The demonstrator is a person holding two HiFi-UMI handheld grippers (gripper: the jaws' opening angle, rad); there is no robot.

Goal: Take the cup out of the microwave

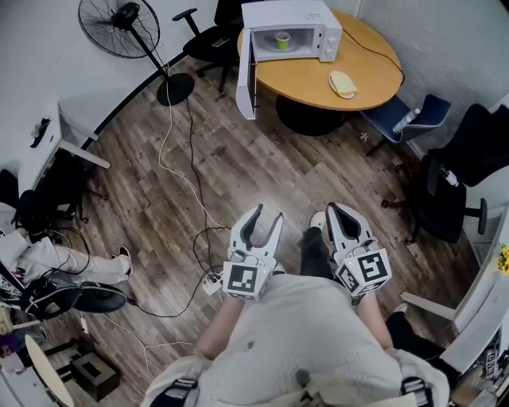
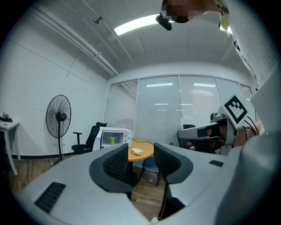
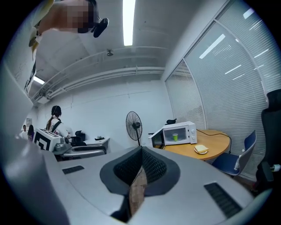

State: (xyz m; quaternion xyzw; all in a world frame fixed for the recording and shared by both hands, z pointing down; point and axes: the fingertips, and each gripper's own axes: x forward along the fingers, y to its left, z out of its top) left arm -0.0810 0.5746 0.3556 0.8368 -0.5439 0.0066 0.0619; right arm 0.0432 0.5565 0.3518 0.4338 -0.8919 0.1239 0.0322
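Left gripper (image 1: 266, 216): jaws stood apart, nothing between them. Right gripper (image 1: 339, 208): jaws met, empty. Only your right gripper view showed a person (image 3: 56, 117) across the room; only your head view showed cables (image 1: 161, 155) on the wood floor (image 1: 302, 175). Green cup (image 1: 282, 40) sat upright inside the open white microwave (image 1: 294, 16) on the round worktop (image 1: 374, 75), well apart from both grippers.

The head view looks steeply down from above, with the left gripper (image 1: 267, 213) and right gripper (image 1: 340, 208) close below it and the microwave (image 1: 294, 30) far ahead of their tips. Each gripper view sits just behind its own jaws and faces roughly level along them across the room. All three views share the microwave, its round table (image 1: 362, 86) and the fan (image 1: 119, 28), well beyond the jaws.
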